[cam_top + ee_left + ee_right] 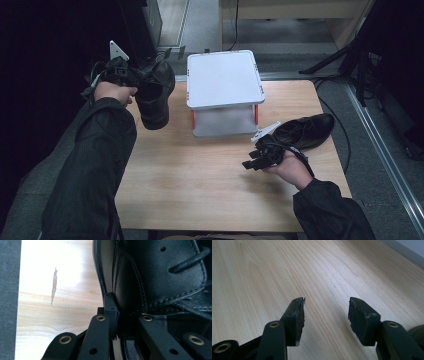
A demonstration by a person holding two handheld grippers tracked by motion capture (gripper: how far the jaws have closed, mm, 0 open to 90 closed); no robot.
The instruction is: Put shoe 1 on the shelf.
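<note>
Our left gripper (131, 76) fingers clamped on a black shoe's (155, 95) collar, shoe held above the desk's (200, 175) left edge, our right gripper (260, 157) fingers apart, empty, near the second shoe (305, 131)

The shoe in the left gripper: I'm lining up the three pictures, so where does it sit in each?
High view: black shoe upper left, lifted over the table's left edge.
Left gripper view: fills the right half, its collar clamped between the jaws.
Right gripper view: not in it.
Shared landmark: the wooden table.
</note>
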